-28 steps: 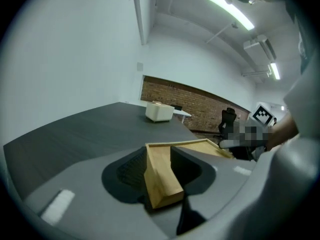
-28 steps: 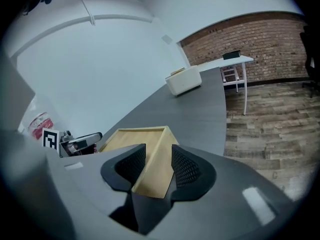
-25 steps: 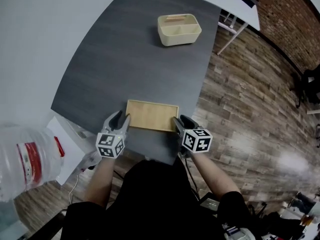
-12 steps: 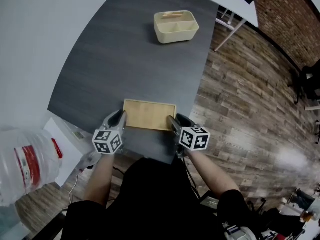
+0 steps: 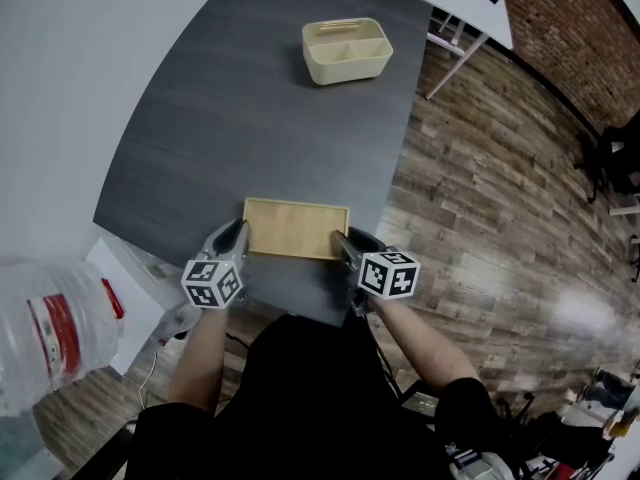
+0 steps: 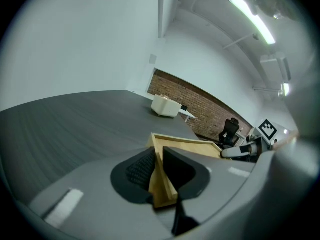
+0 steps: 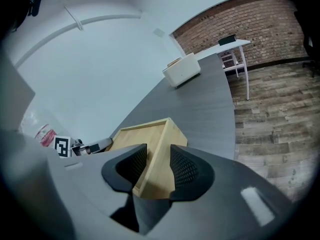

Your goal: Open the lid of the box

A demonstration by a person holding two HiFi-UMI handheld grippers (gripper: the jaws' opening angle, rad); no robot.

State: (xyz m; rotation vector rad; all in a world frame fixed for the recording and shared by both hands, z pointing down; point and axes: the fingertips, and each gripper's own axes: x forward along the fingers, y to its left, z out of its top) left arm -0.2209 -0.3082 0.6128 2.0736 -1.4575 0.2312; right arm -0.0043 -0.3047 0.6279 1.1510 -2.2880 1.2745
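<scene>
The wooden box [image 5: 296,228] lies flat on the dark desk [image 5: 250,118] in the lower middle of the head view, close to the desk's near edge. Its long axis runs left to right across the frame, so each short end faces one of your hands. Your left claw [image 5: 236,236] has just been closing and now pinches the raised rim at the left end, with wood filling the gap between its pads. Your right claw [image 5: 343,244] has also been closing, and it straddles the right end wall, one pad outside and one over the recessed top, apparently pressing on it. Both hands are equally near, one per end. I cannot make out a lid seam, so the lift likely has to go straight up, kept level. The cream bin [image 5: 346,50] sits well apart at the upper middle.
</scene>
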